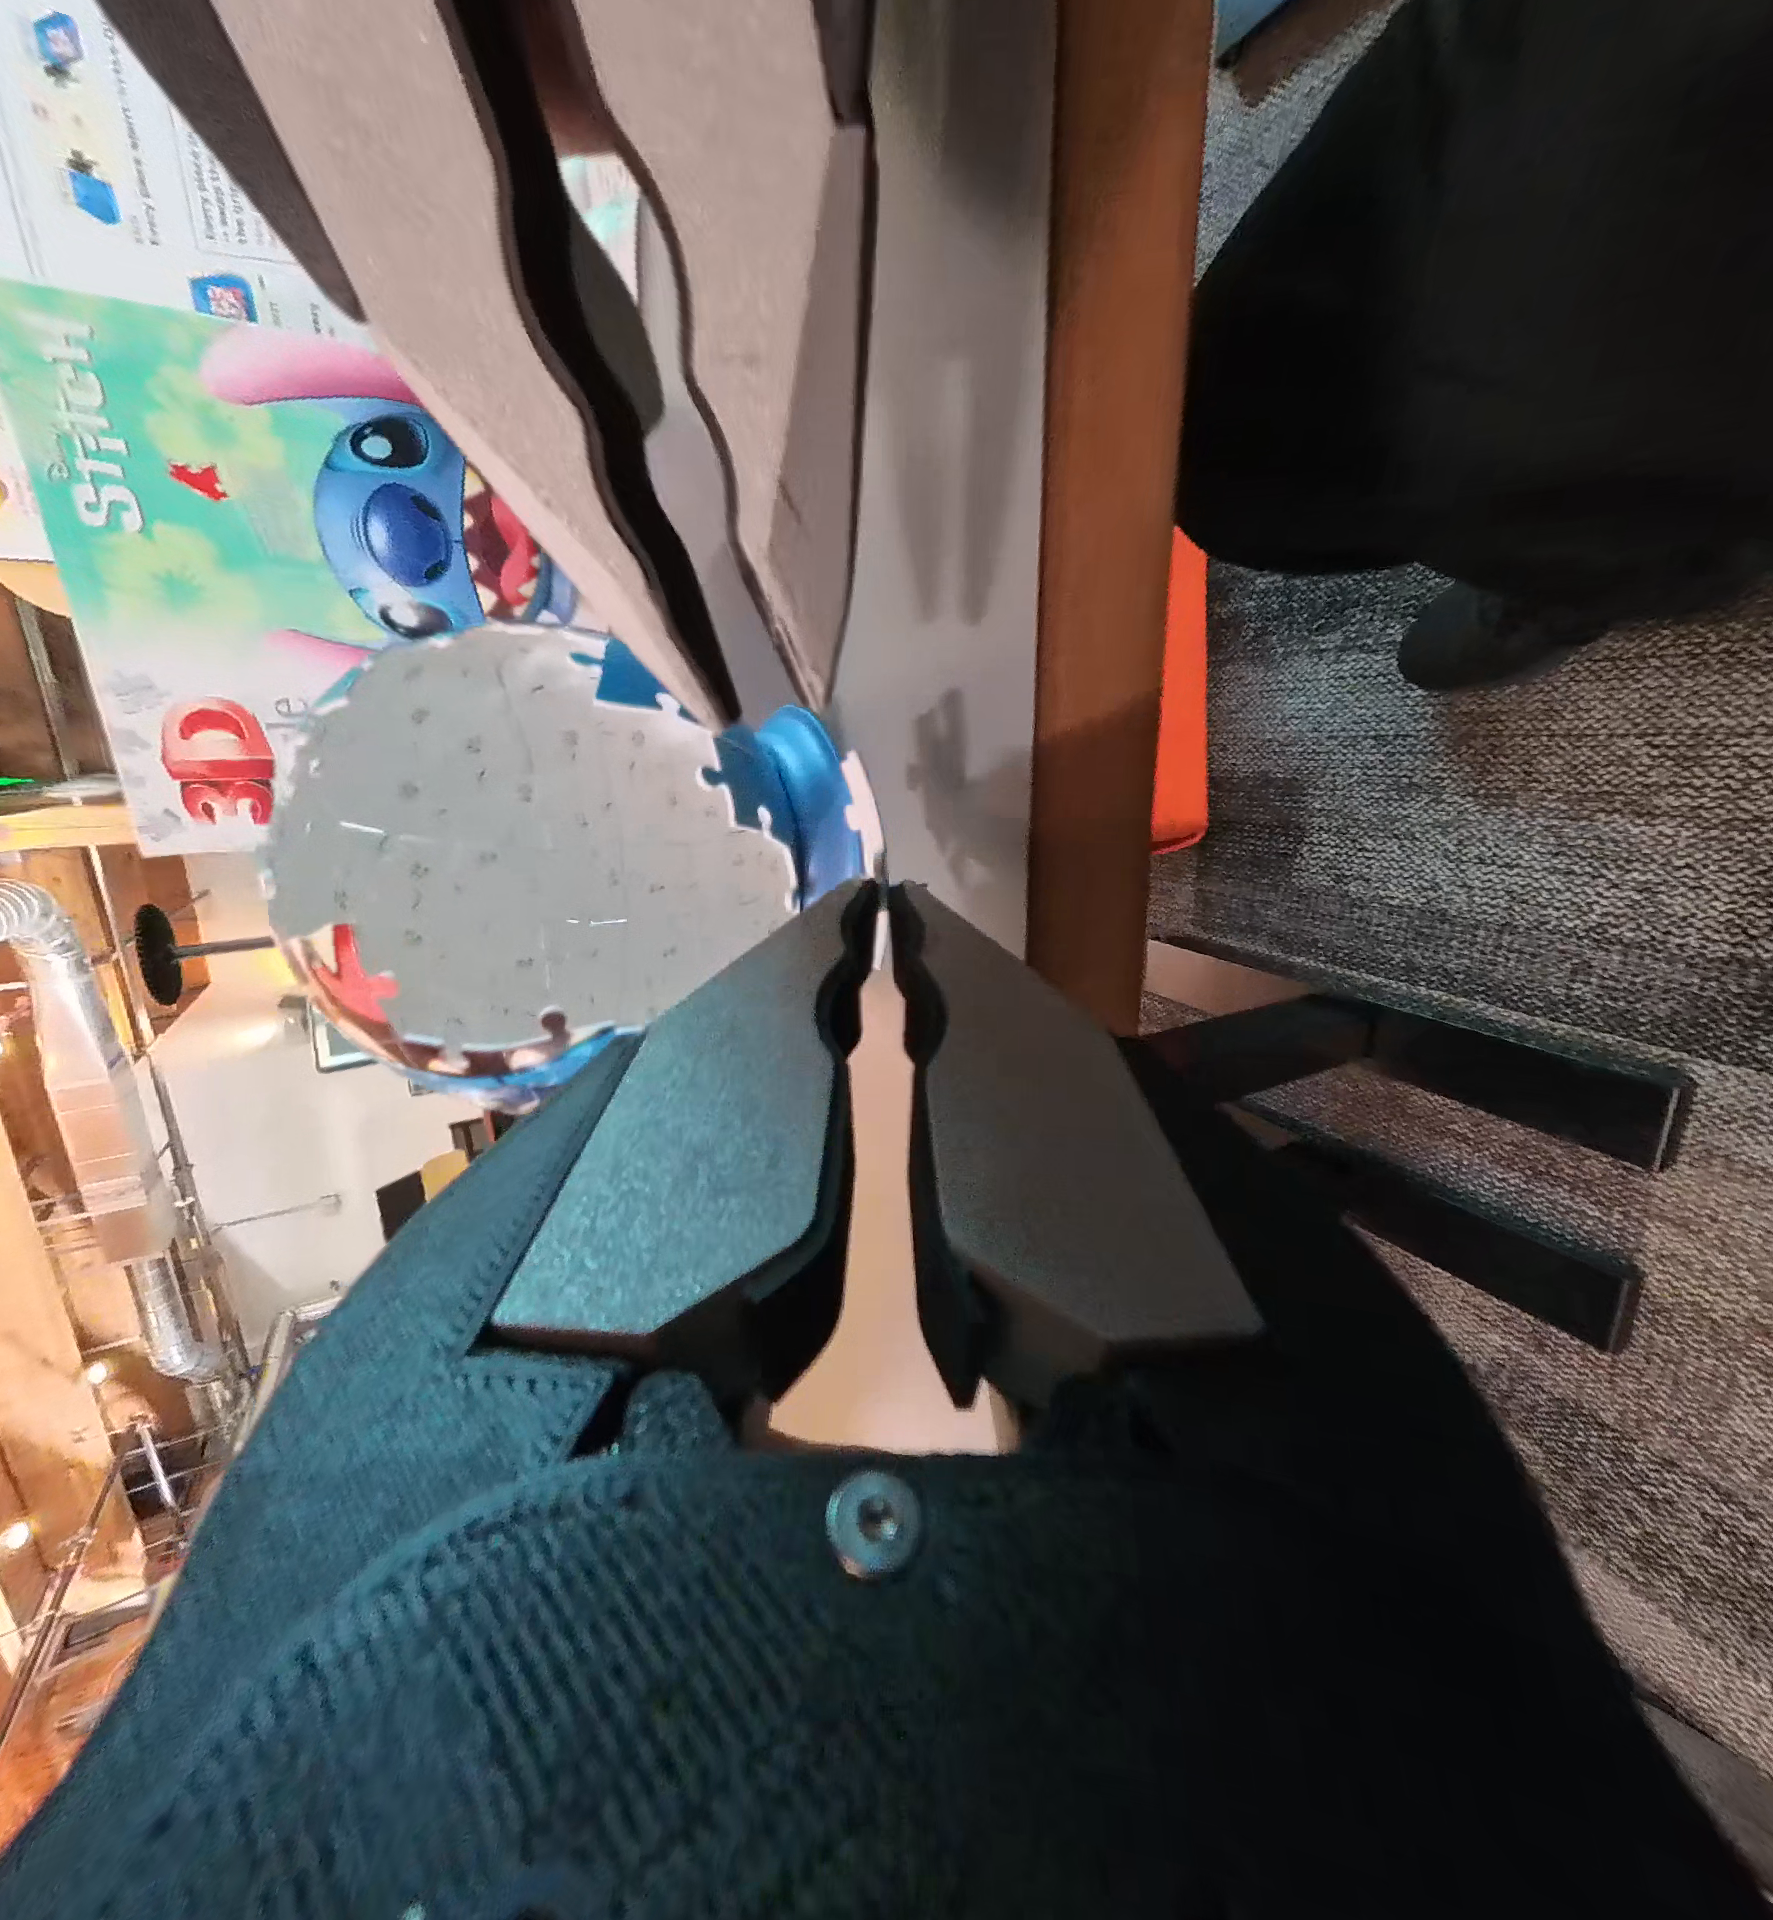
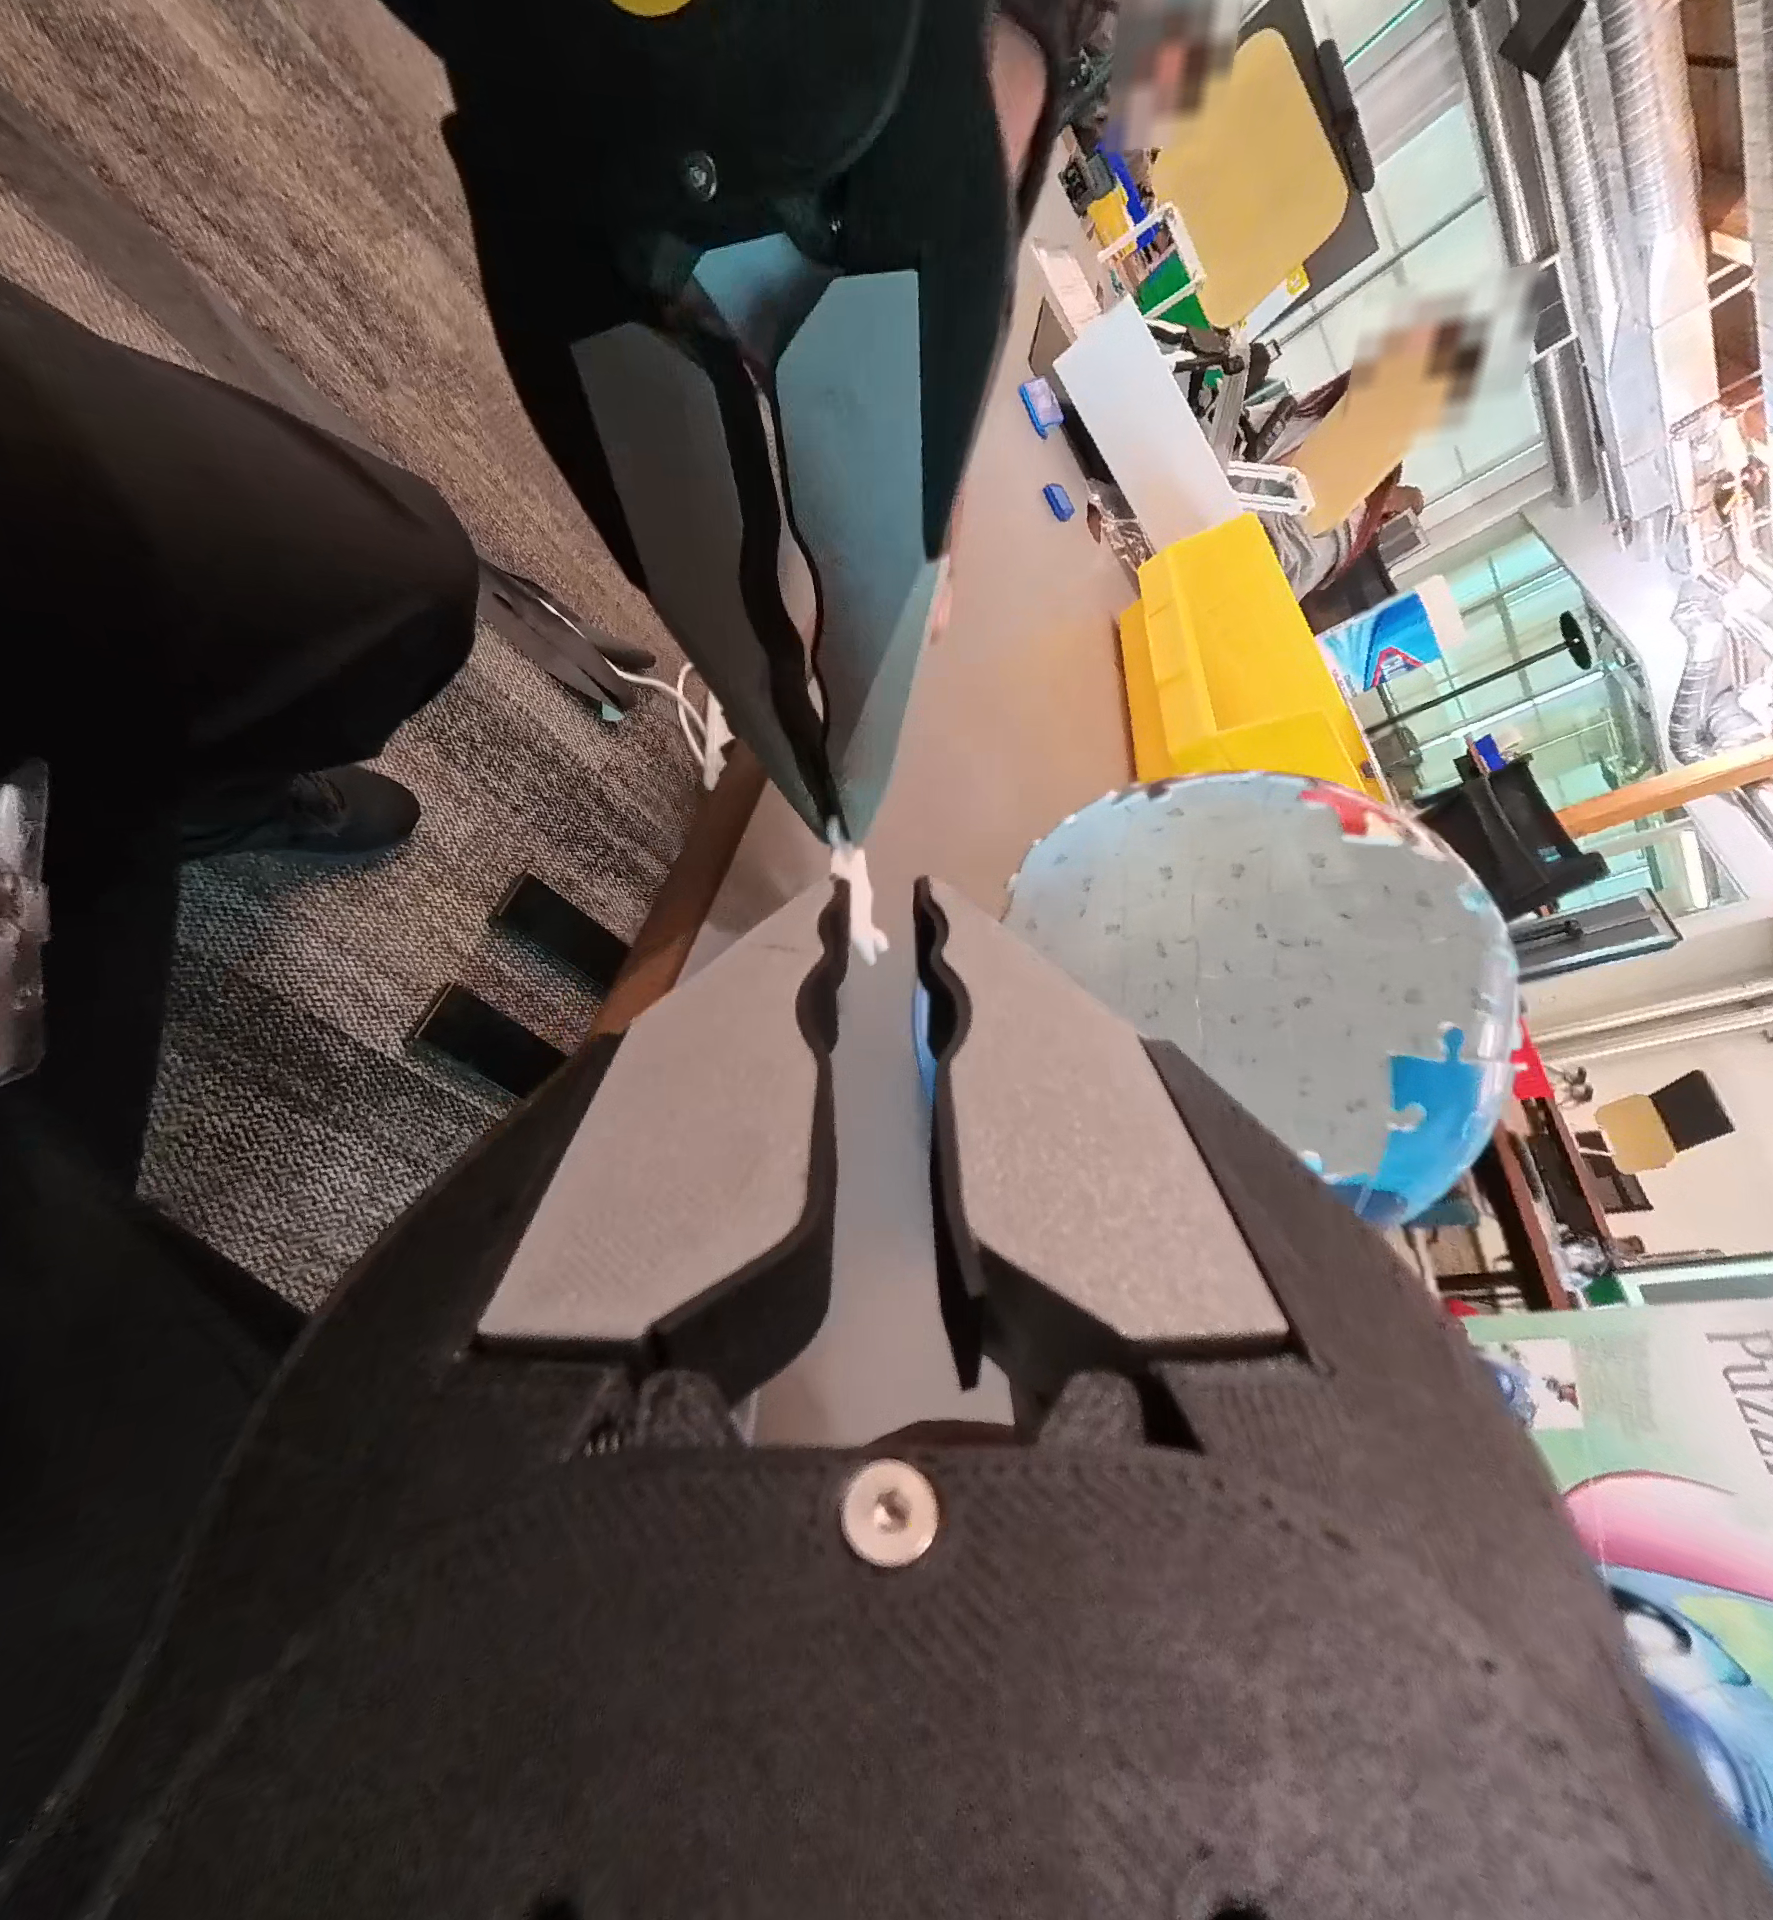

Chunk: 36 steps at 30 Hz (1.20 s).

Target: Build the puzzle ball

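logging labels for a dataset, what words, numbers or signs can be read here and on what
I won't copy out wording; here is where it stands.
Puzzle box: large white title lettering, big red lettering and grey lettering, all legible; its side panel's small print is too small.
Instruction sheet: small print beside blue pictures, blurred.
Puzzle ball: tiny dark marks on the grey piece backs, too small to read.
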{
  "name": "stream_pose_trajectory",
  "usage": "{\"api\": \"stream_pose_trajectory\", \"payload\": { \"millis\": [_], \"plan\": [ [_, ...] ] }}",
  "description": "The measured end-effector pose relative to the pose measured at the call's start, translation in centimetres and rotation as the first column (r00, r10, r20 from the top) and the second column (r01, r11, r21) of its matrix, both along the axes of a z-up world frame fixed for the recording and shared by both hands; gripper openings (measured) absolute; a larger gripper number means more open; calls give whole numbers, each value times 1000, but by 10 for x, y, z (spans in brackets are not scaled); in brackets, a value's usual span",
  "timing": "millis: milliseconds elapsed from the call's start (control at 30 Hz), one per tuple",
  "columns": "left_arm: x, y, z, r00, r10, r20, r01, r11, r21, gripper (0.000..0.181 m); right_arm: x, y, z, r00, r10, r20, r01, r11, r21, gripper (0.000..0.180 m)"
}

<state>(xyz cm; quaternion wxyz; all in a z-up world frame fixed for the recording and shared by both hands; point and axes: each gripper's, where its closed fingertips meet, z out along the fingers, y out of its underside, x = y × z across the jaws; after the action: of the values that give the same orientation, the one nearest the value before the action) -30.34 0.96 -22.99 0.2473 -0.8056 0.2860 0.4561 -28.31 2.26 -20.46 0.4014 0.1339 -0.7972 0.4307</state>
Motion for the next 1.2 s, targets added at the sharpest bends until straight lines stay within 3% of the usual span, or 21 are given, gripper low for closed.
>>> {"api": "stream_pose_trajectory", "payload": {
  "millis": [200, 767, 833, 900, 1000, 1067, 1200],
  "plan": [
    [9, 7, 18, 1000, -4, -10, 4, 999, 32, 0, -9, -2, -10, 995, -61, -75, 67, 995, 78, 4],
    [16, 12, 28, 999, 11, -47, -6, 994, 108, 0, -20, 3, -6, 992, -107, -60, 110, 993, 49, 0],
    [13, 10, 35, 999, 21, -38, -14, 986, 168, 1, -19, 3, -3, 992, -102, -75, 105, 994, 44, 0],
    [12, 3, 43, 997, 27, 65, -44, 960, 275, 0, -19, 3, -3, 991, -102, -88, 106, 993, 45, 0],
    [15, -13, 47, 917, -26, 399, -155, 897, 414, 0, -19, 5, -3, 990, -105, -99, 110, 993, 48, 0],
    [11, -20, 54, 838, -84, 539, -239, 832, 501, 7, -18, 4, 0, 991, -98, -92, 101, 994, 34, 0],
    [12, -12, 46, 586, -216, 781, -366, 789, 493, 24, -11, 1, 8, 990, -65, -127, 66, 998, 3, 0]
  ]
}}
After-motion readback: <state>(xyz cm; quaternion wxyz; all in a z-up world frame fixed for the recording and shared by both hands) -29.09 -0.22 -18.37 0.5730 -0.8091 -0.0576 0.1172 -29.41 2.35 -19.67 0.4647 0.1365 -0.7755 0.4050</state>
